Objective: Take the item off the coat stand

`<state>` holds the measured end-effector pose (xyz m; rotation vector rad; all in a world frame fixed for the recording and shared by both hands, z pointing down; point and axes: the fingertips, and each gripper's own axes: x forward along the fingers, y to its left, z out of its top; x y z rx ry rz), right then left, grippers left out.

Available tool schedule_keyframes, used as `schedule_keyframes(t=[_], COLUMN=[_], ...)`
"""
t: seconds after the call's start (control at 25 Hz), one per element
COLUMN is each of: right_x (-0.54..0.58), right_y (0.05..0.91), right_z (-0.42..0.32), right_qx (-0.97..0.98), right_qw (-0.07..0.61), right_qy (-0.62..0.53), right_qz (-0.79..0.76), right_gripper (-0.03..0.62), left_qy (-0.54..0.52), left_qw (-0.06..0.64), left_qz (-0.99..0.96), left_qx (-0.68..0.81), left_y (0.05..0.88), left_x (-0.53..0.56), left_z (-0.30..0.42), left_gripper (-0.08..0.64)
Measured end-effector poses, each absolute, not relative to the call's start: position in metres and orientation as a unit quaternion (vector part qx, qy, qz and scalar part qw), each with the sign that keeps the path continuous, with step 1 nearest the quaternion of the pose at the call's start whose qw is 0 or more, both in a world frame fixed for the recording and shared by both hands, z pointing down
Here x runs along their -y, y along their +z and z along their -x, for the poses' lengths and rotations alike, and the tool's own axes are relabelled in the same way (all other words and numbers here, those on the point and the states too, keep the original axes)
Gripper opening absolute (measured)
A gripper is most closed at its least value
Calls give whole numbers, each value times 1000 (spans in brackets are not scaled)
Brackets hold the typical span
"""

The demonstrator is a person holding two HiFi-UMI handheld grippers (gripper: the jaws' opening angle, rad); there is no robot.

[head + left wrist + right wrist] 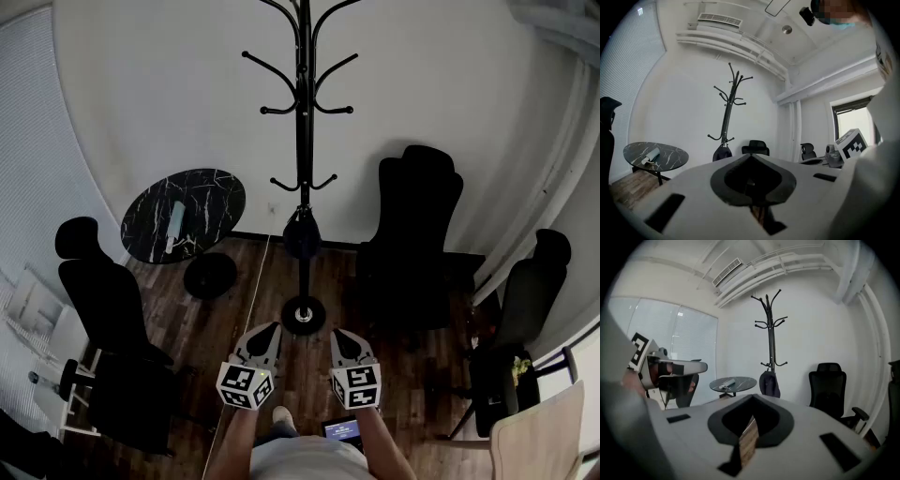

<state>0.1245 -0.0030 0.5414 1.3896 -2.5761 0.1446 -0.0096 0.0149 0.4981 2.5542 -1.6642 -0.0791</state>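
A black coat stand (303, 141) rises against the white wall, straight ahead of me. A dark bag (302, 234) hangs from one of its lowest hooks, just above the round base (304, 314). My left gripper (266, 330) and right gripper (343, 335) are held side by side near my body, short of the base, both shut with nothing between the fingers. The left gripper view shows the stand (727, 112) and bag (722, 153) far off beyond the closed jaws. The right gripper view shows the same stand (771, 333) and bag (769, 383) in the distance.
A round black marble table (183, 214) with a pale object (175, 225) on it stands left of the stand. Black office chairs sit at the right (417, 244), far right (525, 300) and left (103, 300). A light wooden chair (544, 441) is at the bottom right.
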Motion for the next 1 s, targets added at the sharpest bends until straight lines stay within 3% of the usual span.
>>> schedule_keyframes(t=[1.0], right_x=[-34], right_y=[532], right_z=[-128], right_qx=[873], right_qw=[60], right_qy=[71], right_qz=[-478], right_gripper=[12], left_qy=[-24], left_qw=[90], left_qz=[-851], left_qx=[517], left_y=[516], left_x=[-46], left_z=[3], left_gripper=[20])
